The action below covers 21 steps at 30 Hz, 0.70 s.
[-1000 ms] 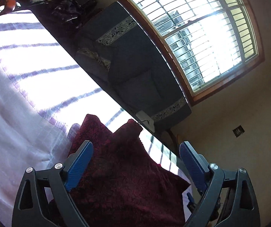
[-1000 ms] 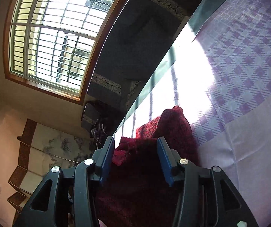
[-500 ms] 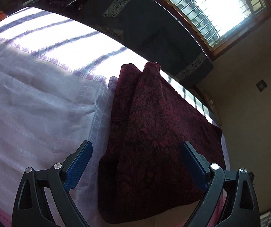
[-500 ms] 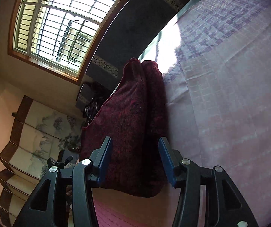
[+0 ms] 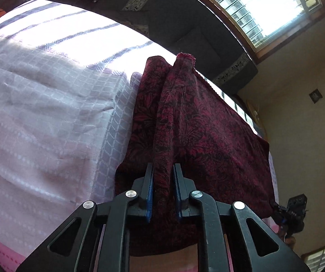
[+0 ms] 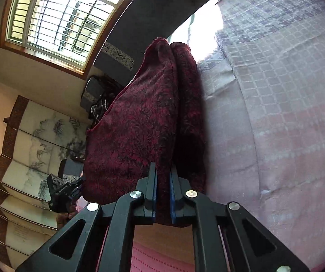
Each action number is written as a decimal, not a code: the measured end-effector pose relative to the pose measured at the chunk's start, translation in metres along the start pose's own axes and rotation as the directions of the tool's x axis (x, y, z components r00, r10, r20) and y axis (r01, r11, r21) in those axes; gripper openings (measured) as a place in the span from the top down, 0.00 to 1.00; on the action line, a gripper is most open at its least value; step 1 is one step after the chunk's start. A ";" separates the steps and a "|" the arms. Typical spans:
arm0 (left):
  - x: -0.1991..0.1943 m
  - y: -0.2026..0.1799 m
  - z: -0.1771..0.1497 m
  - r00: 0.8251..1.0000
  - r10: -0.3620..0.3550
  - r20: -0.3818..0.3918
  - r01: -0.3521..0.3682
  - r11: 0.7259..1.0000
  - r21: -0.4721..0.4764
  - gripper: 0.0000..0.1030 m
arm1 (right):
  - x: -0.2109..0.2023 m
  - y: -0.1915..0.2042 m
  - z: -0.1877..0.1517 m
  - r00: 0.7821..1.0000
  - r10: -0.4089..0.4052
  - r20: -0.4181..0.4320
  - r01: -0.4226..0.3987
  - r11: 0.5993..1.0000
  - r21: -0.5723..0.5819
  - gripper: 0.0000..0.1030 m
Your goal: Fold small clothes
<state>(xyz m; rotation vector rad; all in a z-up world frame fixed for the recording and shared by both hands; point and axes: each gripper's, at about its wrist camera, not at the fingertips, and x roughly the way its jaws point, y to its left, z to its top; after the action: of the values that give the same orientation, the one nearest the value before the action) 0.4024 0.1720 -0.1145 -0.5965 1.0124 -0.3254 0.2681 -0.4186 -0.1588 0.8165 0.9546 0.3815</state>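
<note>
A dark red patterned cloth (image 5: 207,136) lies doubled over on the lilac checked bed cover (image 5: 49,124), with a raised fold running away from me. My left gripper (image 5: 163,166) has its jaws closing on the near end of that fold, the blue pads pressing the fabric. In the right wrist view the same cloth (image 6: 135,136) stands in a ridge, and my right gripper (image 6: 162,167) is closing on its near edge, pads tight on it. Each view shows the other gripper small at the cloth's far corner: the right gripper (image 5: 278,210) and the left gripper (image 6: 78,183).
A dark sofa (image 5: 196,34) runs along the bed's far side under a bright barred window (image 5: 264,4). A painted folding screen (image 6: 26,147) stands by the wall. The bed cover (image 6: 275,113) spreads wide beside the cloth, with a pink sheet (image 6: 162,258) at the near edge.
Both grippers went from wide open around the cloth to closed on its near edge. Both views tipped downward, so more of the cloth and bed shows.
</note>
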 end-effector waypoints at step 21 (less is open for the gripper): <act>-0.056 -0.004 -0.058 0.993 0.120 0.014 -0.120 0.973 0.199 0.88 | -0.017 -0.018 -0.018 1.000 -0.023 -0.022 0.022 0.999 -0.035 0.88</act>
<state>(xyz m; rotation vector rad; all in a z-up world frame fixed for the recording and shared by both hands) 0.3244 0.1797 -0.0953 -0.3523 0.9961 -0.3148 0.2428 -0.4325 -0.1687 0.7712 0.9743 0.3873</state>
